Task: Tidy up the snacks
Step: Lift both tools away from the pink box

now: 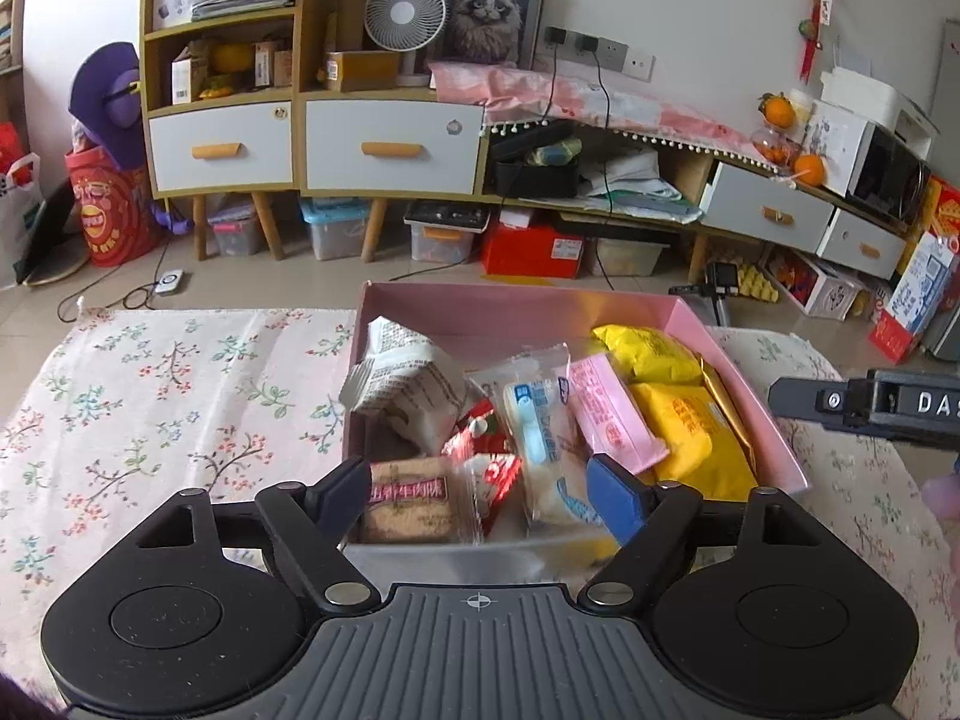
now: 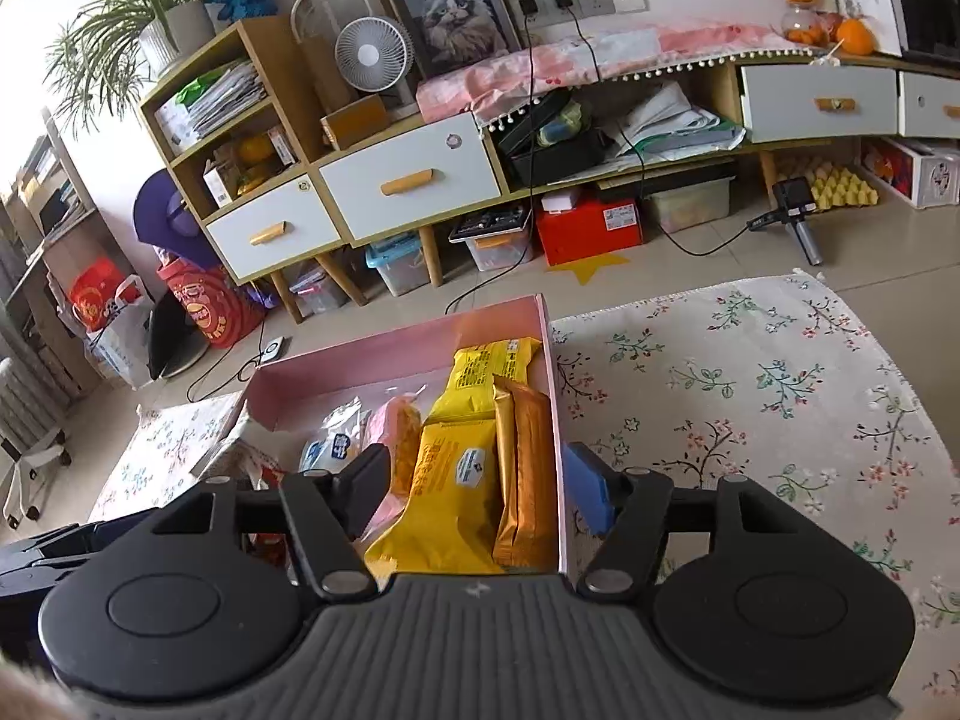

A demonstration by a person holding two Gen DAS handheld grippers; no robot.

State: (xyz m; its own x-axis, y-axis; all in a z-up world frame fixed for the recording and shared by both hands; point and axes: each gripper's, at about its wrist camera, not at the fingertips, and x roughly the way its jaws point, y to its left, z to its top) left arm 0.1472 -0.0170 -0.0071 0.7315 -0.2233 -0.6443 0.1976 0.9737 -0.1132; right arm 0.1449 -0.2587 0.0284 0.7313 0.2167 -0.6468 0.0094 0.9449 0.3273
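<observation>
Snacks fill a pink box (image 1: 738, 354); left gripper (image 1: 480, 492) and right gripper (image 2: 480, 492) hover released, grasping nothing. "DAS" lettering (image 1: 936, 403) marks the right gripper's side.

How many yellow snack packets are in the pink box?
2 in the pink box, both on its right side: one yellow packet at the far end, another nearer, beside the gold bars. More may lie hidden under other snacks.
</observation>
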